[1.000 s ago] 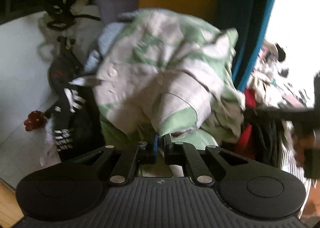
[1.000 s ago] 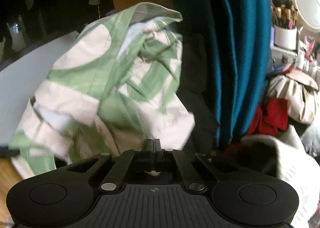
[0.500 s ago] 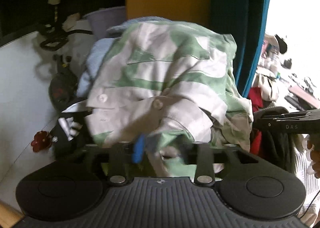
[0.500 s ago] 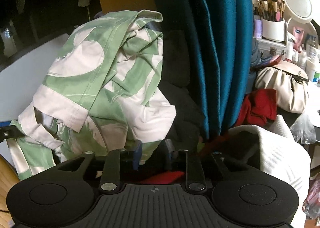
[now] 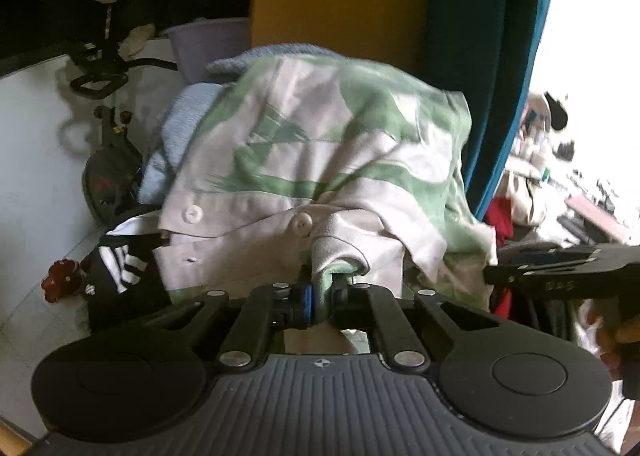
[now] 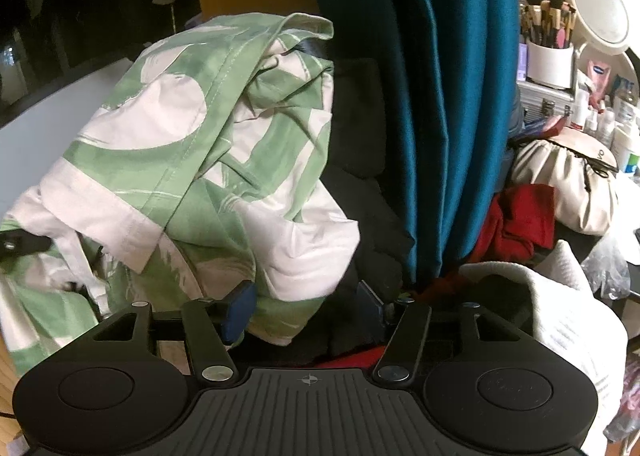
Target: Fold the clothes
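Regrasp step: left tongs (image 5: 322,296) pinch the green-and-white shirt (image 5: 320,160); right tongs (image 6: 306,306) opening, hem loose between them. Next, likely a fresh right-side hold.

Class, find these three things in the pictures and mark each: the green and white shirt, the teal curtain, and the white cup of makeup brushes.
green and white shirt (image 5: 320,160): left wrist view, on its chest panel.
teal curtain (image 6: 440,96): right wrist view, on a middle fold.
white cup of makeup brushes (image 6: 548,64): right wrist view, on the cup's wall.
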A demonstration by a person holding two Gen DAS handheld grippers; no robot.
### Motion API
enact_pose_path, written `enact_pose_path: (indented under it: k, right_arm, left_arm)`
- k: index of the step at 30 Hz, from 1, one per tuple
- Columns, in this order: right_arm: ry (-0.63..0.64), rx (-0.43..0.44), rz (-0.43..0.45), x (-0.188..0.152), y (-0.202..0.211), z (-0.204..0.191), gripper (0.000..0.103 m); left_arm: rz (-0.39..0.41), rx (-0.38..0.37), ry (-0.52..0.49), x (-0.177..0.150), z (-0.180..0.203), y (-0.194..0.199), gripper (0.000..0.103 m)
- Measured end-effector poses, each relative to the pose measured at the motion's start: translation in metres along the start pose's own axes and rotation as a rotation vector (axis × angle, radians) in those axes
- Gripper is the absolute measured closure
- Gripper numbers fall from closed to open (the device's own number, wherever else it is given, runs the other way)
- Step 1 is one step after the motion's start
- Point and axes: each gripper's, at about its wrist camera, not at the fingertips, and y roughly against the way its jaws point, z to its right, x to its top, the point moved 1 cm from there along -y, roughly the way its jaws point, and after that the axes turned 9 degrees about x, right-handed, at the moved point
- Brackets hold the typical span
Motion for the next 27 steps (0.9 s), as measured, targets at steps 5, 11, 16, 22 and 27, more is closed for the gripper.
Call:
enact_pose_path:
  k: [5,11,16,22,27]
  right_arm:
    - [0.030,0.001,0.054,0.011,-0.009,-0.009,0.015]
    - [0.110,0.046,0.062,0.019,-0.027,-0.027,0.034]
    - [0.147,0.060,0.047,0.012,-0.022,-0.027,0.079]
    - [0.098,0.099,0.035,-0.005,0.010,-0.012,0.096]
    - [-0.083,0.100,-0.032,-0.034,0.032,0.014,0.096]
  left_arm:
    - [0.062,0.024,0.102,0.006,-0.021,0.028,0.096]
    - [0.128,0.099,0.188,0.012,-0.046,0.050,0.096]
    - [0.126,0.166,0.256,0.004,-0.069,0.057,0.097]
    - [0.075,0.251,0.335,-0.019,-0.098,0.059,0.097]
    - [0.034,0.275,0.430,-0.035,-0.122,0.059,0.097]
